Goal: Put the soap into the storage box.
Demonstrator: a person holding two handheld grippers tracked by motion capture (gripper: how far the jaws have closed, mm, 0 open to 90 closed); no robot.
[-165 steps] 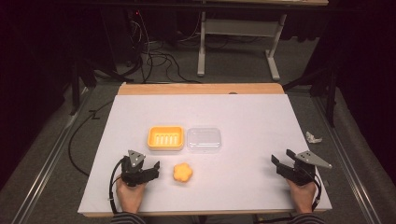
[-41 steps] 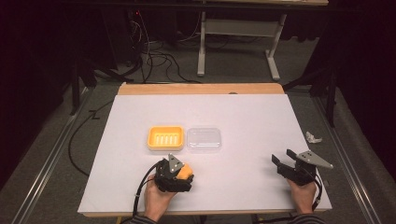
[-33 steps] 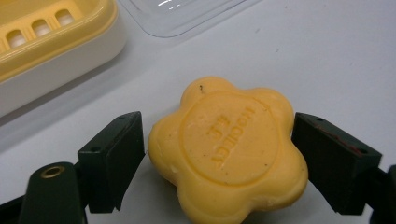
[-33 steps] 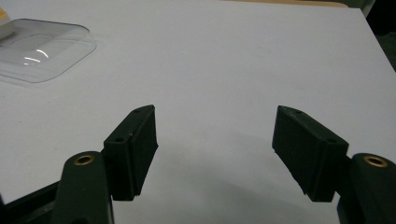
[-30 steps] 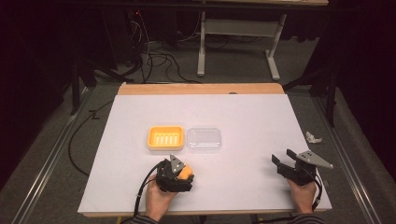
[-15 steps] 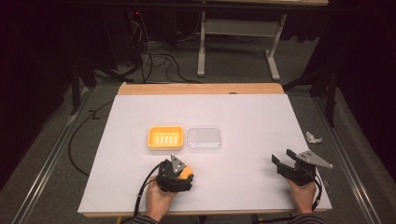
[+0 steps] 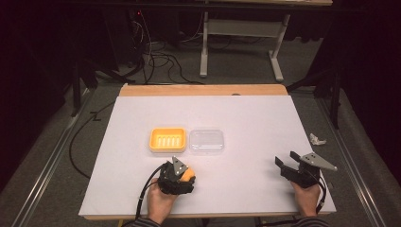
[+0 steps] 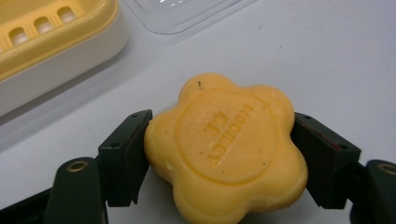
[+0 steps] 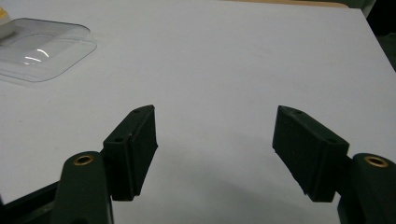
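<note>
The flower-shaped yellow soap (image 8: 226, 149) is clasped by the left gripper (image 7: 177, 176), with one black jaw pressed on each side of it, as is seen in the left gripper view. The soap lies on the white table (image 7: 255, 118) near the front edge, at about 7 o'clock from the table middle. The step in hand is judged to be the grasping of the soap, and whether it is already lifted off the surface cannot be told.

The yellow soap dish (image 7: 167, 139) is placed at 11 o'clock from the soap, a short way off, and the clear lid (image 7: 206, 140) is set just beside the dish, at 1 o'clock from the soap. For the next move, a small lift and a short carry toward 11 o'clock are probably called for, so that the soap can be lowered flat on the slotted tray of the dish. The dish rim should be cleared by the jaws, and the lid should not be pushed.

The right gripper (image 7: 288, 165) is held with its jaws spread wide and nothing between them, at 5 o'clock on the table, well apart from the soap. Much bare table is left around the dish, but the front edge is close behind the left hand (image 7: 161, 203)
</note>
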